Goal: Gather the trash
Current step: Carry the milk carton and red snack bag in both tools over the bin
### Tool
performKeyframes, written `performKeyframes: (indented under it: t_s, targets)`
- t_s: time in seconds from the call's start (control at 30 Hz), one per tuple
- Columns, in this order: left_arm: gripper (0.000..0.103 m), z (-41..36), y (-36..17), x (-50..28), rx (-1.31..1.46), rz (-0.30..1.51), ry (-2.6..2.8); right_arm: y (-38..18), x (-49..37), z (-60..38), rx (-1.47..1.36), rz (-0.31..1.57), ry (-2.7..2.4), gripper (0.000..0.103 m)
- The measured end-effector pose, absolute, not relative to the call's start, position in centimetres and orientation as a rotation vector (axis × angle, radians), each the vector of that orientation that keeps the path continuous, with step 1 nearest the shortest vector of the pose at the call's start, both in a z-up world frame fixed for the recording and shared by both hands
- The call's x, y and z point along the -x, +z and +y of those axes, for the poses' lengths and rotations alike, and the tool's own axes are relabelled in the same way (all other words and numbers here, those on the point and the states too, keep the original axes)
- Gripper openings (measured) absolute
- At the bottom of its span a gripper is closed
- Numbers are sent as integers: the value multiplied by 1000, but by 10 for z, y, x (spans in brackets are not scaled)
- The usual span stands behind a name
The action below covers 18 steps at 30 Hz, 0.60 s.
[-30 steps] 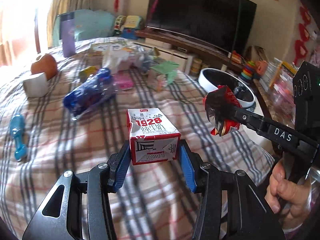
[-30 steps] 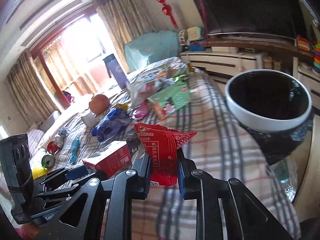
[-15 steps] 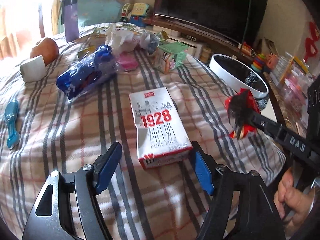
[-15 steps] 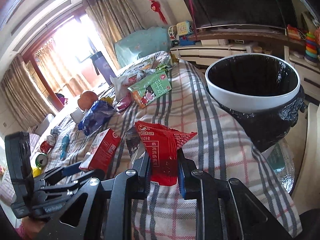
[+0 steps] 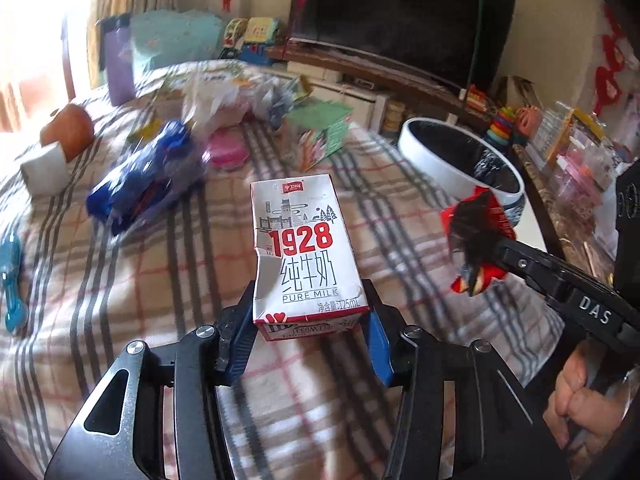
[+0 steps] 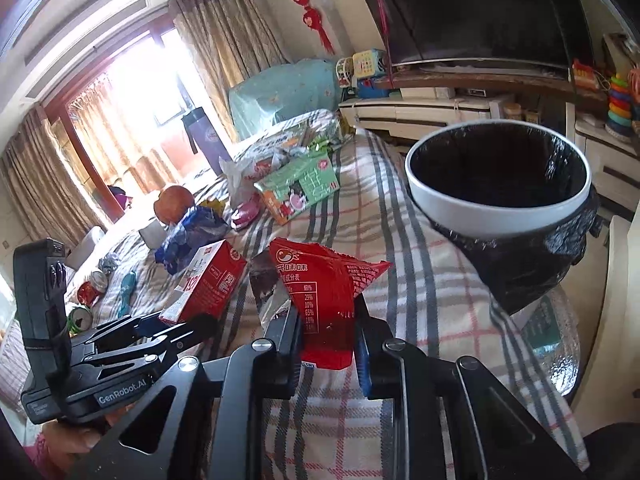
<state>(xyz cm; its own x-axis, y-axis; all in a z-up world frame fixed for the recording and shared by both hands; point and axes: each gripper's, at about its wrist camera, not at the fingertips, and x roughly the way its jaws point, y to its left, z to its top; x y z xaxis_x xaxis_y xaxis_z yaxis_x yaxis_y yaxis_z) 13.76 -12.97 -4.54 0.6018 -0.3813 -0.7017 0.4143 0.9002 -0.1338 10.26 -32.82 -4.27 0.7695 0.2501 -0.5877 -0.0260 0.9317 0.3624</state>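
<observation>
Plaid bedspread (image 5: 120, 280) | bin (image 6: 496, 216) black-lined | left hand-held gripper (image 5: 308, 320) just clamped milk carton (image 5: 304, 256) | right hand-held gripper (image 6: 328, 336) pinches red wrapper (image 6: 324, 292)

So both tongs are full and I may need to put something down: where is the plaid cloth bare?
Bare plaid lies between the milk carton and the bin, and near the left tongs. Beyond the carton it is crowded: blue wrapper, green box, pink disc, tissues.
</observation>
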Motion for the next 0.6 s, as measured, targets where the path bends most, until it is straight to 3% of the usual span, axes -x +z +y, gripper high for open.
performKeyframes:
  t_s: [0.6]
  targets:
    - [47,-189,-26,-150,-103,775,-561,-24,-104,-391,-402,618,51,21]
